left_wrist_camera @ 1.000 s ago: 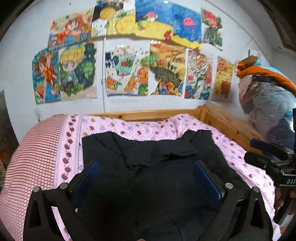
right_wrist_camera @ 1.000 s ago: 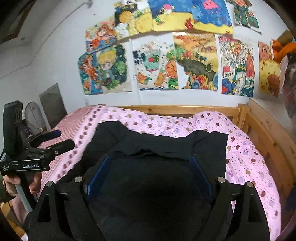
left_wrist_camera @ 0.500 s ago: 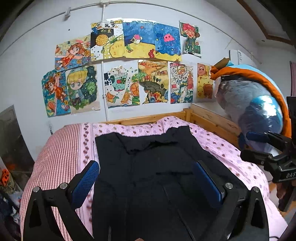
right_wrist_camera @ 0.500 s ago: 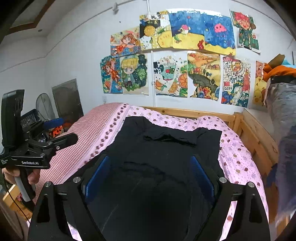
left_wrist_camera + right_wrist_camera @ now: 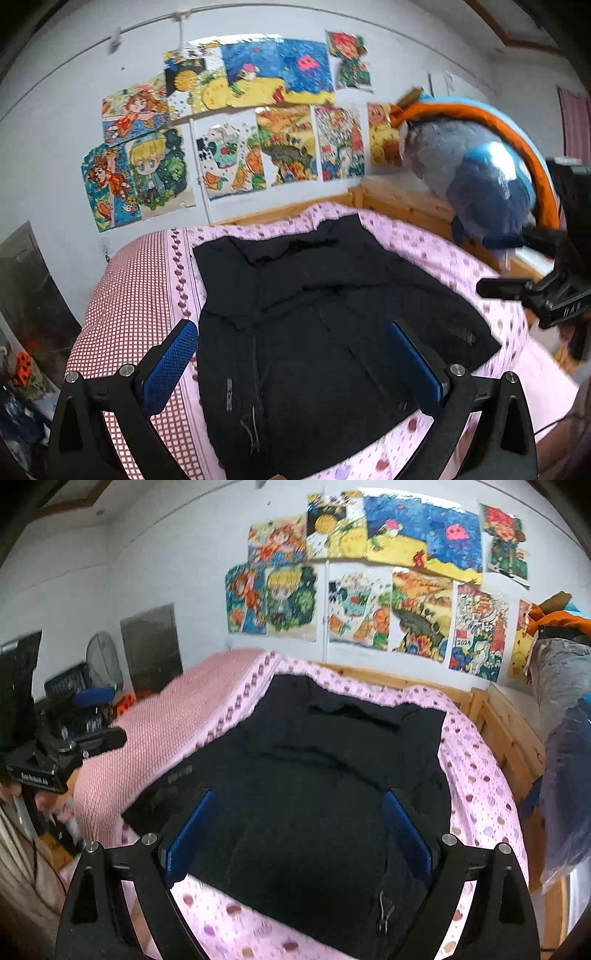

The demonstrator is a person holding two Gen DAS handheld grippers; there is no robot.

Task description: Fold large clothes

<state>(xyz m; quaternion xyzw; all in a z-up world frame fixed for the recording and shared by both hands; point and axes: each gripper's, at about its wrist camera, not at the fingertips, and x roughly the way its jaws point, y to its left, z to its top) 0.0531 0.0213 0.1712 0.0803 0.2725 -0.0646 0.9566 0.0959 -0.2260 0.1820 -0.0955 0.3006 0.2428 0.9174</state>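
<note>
A large black garment [image 5: 314, 314] with a zip lies spread on the pink dotted bedsheet [image 5: 436, 251], its far end bunched near the headboard. My left gripper [image 5: 295, 354] hovers over the garment's near part, open, with nothing between its blue pads [image 5: 173, 362]. In the right wrist view the same garment [image 5: 314, 775] fills the middle, and my right gripper [image 5: 297, 830] hangs above it, open and empty. Each gripper shows in the other's view: the right one [image 5: 535, 295] at the right edge, the left one [image 5: 55, 753] at the left edge, held by a hand.
A pink checked blanket [image 5: 140, 295] covers the bed's left side. A wooden bed frame [image 5: 509, 731] runs along the far and right edges. A plastic-wrapped blue, grey and orange bundle [image 5: 487, 173] sits at the right. Posters [image 5: 258, 122] cover the wall; a fan [image 5: 103, 661] stands at left.
Both grippers have drawn back from the garment and slightly up, so more of it and the bed shows. Both stay open and empty.
</note>
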